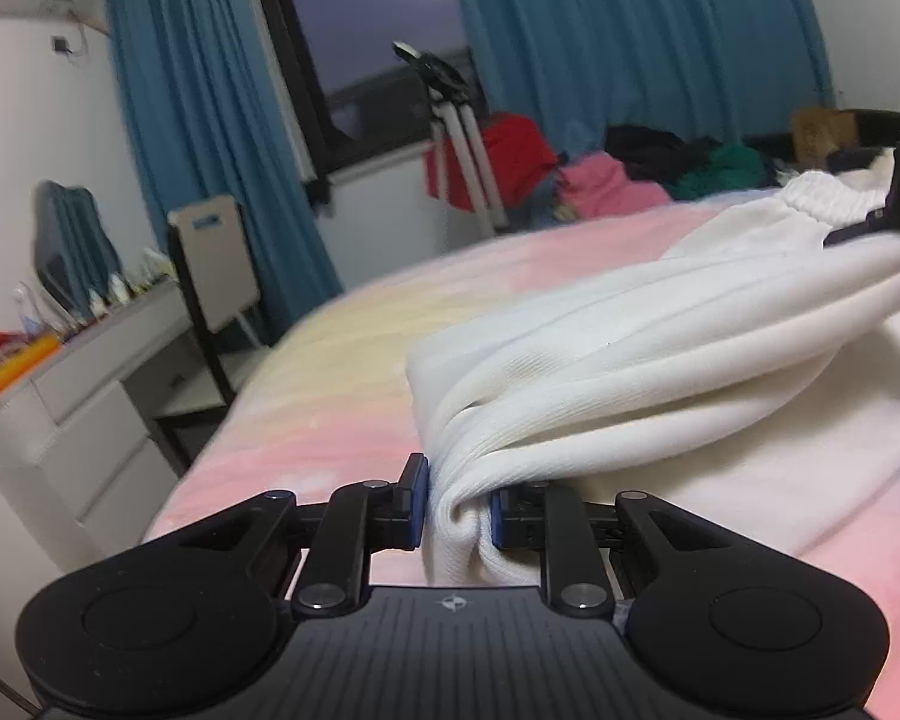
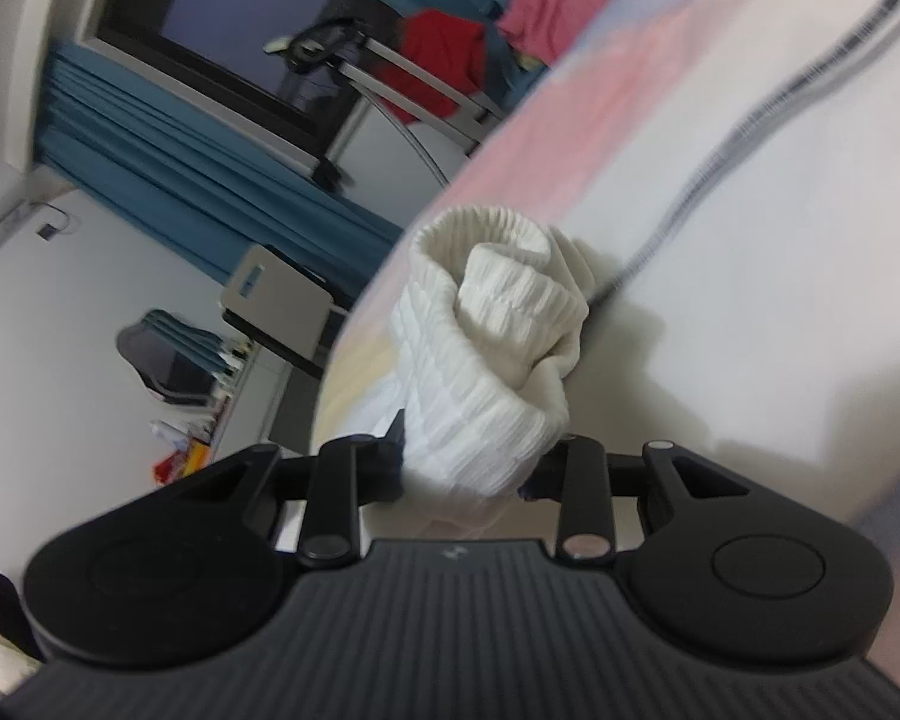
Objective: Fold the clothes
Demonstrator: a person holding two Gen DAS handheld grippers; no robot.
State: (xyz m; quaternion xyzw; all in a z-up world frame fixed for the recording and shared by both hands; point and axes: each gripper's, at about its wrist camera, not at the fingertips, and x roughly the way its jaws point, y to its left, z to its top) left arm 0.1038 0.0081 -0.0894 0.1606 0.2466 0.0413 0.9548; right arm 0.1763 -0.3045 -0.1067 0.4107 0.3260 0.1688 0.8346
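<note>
Covering most of both views, a bed w/ a pink-and-yellow pastel sheet carries the work. Teal curtains flank a dark window behind it; a white desk w/ drawers and a chair sit to the left of the bed. At the bed's far end lies a pile of unfolded clothes, red, pink, green and black, w/ a tripod in front of it.

The white garment, a sweatshirt-type knit w/ ribbed elastic edge, is stretched across the bed betw. both grippers, part lifted off the sheet. Under it in the right wrist view lies more white fabric w/ a dark striped trim.

The left gripper pinches a bunched fold of the garment betw. its blue pads. The right gripper pinches the rolled ribbed cuff, fabric bulging above the fingers.

No readable writing anywhere; only a small diamond-shaped emblem on the left gripper body, too small to read.
</note>
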